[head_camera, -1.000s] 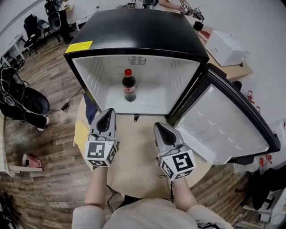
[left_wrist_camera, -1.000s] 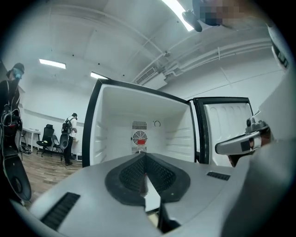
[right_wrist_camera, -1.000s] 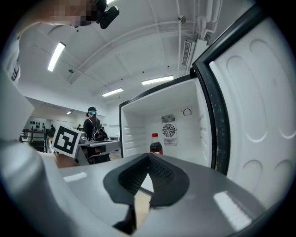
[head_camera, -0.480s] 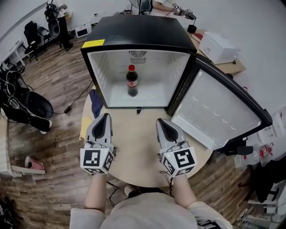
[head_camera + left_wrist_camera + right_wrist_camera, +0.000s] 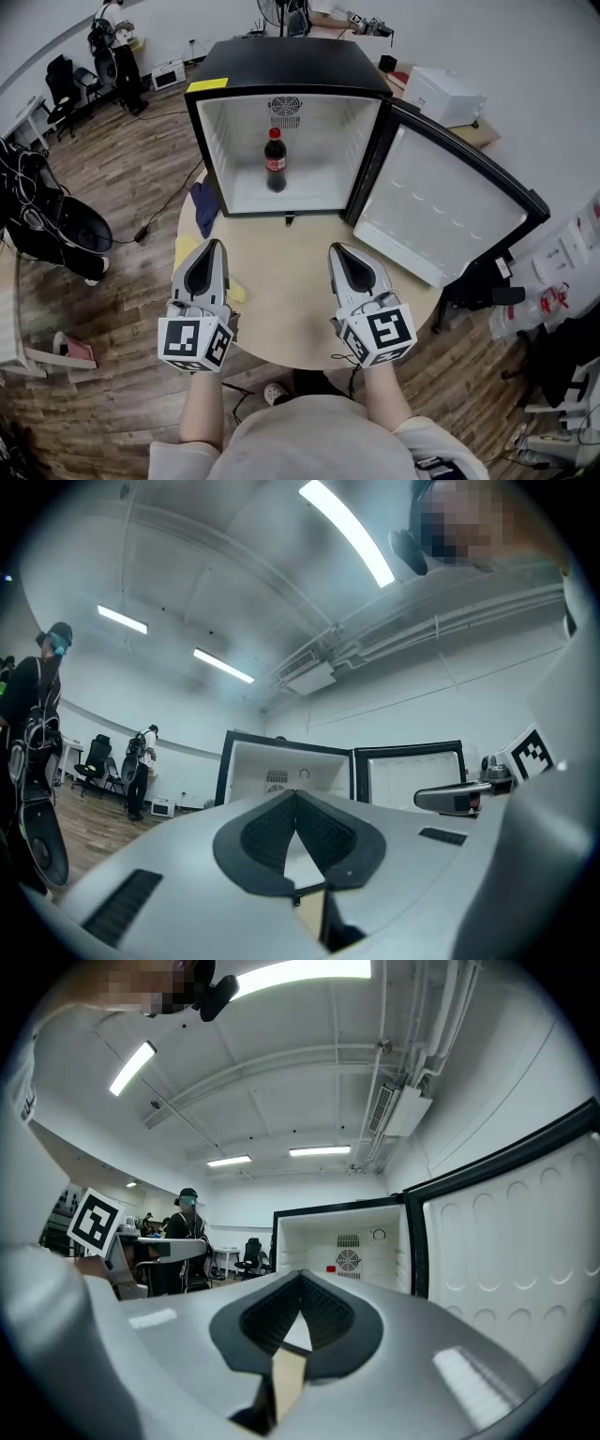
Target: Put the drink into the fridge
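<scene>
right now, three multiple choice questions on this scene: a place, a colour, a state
1. Where is the bottle relative to the fridge? A on top B inside C beside it
2. What colour is its cap? A red B blue C green
3. The fridge door is A shut B swung open C taken off

Answers: 1 B, it stands upright in the white compartment. 2 A, the cap shows red. 3 B, the door hangs wide, its inner side showing.
</scene>
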`<state>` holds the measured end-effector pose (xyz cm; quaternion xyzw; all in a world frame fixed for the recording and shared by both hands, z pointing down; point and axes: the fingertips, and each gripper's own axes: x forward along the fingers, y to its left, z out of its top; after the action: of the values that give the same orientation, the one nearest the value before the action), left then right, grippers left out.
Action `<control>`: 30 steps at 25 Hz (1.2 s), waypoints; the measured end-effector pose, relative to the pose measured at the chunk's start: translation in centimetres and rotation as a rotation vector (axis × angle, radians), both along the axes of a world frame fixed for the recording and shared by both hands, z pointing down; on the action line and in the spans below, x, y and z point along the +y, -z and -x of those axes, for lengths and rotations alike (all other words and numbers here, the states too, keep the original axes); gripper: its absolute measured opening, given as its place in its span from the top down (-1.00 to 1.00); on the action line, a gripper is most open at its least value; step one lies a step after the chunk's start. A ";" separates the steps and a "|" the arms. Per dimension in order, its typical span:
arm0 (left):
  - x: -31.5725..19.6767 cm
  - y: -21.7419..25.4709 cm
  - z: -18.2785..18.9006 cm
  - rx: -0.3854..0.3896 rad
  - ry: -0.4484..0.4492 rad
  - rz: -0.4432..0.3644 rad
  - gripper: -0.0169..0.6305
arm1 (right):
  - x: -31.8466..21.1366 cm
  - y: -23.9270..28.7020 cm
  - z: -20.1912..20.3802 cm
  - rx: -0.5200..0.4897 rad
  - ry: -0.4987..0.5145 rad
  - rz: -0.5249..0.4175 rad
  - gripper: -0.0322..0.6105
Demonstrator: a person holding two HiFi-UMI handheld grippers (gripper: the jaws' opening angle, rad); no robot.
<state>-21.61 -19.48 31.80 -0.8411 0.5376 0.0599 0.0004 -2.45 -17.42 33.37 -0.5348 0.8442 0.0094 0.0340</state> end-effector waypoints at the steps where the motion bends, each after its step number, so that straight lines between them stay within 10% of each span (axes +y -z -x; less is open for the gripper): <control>1: 0.6 0.2 0.2 -0.008 0.003 -0.007 0.92 | 0.6 0.3 0.1 0.002 -0.003 -0.006 0.87; 30: 7.9 3.6 3.8 0.009 -0.022 -0.112 0.92 | 8.1 4.1 2.2 0.003 -0.087 -0.098 0.87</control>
<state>-25.39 -11.56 28.21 -0.8452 0.5242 0.0937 0.0443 -4.61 -9.29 29.26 -0.5687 0.8188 0.0529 0.0584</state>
